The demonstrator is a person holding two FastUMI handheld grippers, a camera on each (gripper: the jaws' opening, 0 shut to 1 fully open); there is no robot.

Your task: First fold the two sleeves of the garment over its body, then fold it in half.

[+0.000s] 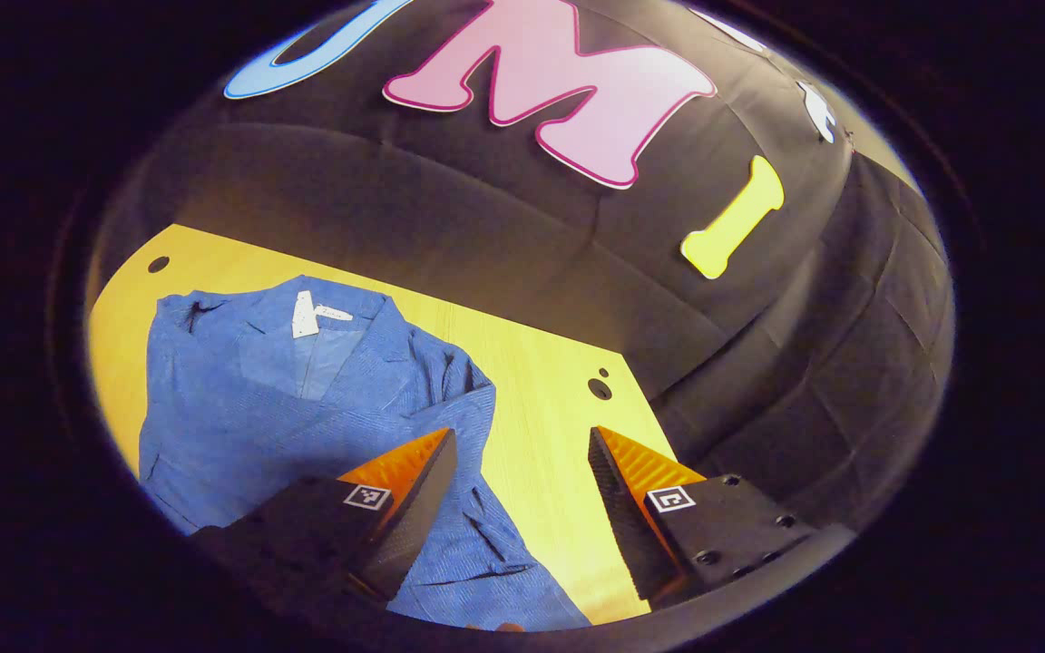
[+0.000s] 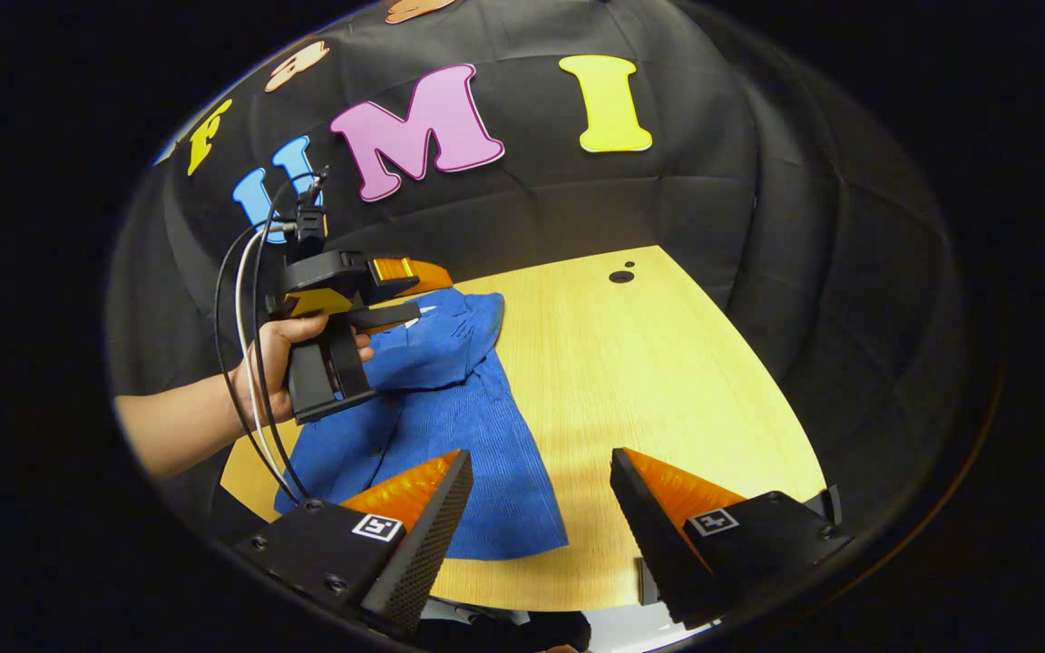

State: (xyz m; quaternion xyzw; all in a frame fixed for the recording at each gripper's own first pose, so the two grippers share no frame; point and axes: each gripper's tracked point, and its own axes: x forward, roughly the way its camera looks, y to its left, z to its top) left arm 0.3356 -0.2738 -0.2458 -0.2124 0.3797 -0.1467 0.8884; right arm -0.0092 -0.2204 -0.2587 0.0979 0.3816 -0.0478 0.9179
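Blue ribbed fabric, the garment [image 1: 305, 408] lay flat on the pale wood counter [image 1: 541, 399], collar toward the booth wall and its long axis running from there back toward the person. The left tongs [image 1: 522, 490] hung wide open and empty above its sleeve side, the cloth lying below and to their left. The right tongs [image 2: 541, 508], equally agape and empty, hung near the hem, probably farther from any sleeve.

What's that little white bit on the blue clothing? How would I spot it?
Start at the yellow wooden table and find the blue garment spread on it. Look to its far end, where the collar opens. The small white tag sits just inside the neckline, the only pale patch on otherwise all-blue fabric.
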